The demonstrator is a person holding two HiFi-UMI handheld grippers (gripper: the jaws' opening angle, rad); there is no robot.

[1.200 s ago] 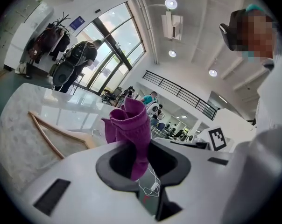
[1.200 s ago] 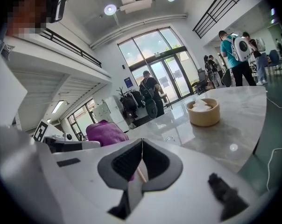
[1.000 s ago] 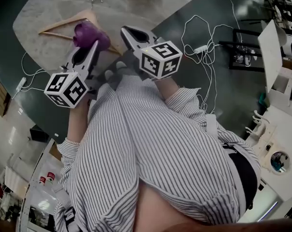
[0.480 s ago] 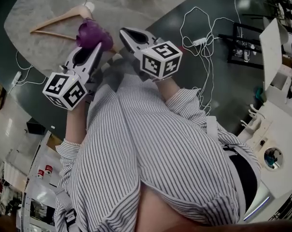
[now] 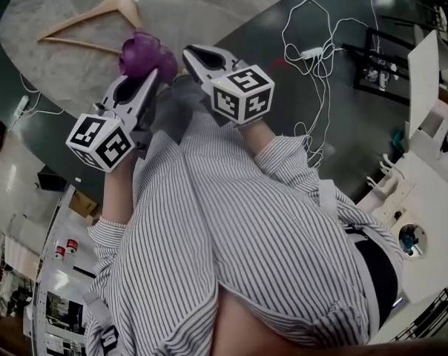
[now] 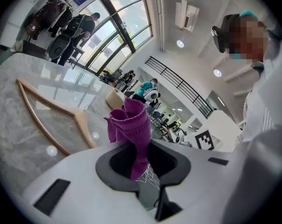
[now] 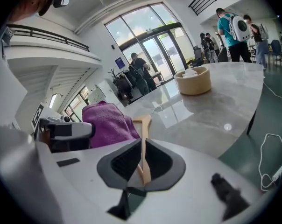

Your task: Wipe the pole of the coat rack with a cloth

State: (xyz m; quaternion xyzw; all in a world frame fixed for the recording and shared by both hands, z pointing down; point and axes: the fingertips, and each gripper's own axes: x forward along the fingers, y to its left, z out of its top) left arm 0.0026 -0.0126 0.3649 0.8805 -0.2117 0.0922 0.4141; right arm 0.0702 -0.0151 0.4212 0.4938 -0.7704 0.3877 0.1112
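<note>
A purple cloth is bunched in my left gripper, which is shut on it; in the left gripper view the cloth stands up out of the pads. My right gripper is beside it, jaws together. In the right gripper view a wooden hanger arm shows in the hollow between the pads; I cannot tell whether it is gripped. The cloth lies just left of it. Far off by the windows stands a coat rack hung with dark bags, also seen in the left gripper view.
A wooden hanger lies on the marble table ahead of both grippers. A round beige bowl sits further along the table. White cables trail over the dark floor at the right. People stand near the glass doors.
Both grippers stay close in front of the striped shirt, the cloth still held. The hanger and table have drifted up and left in the head view.
</note>
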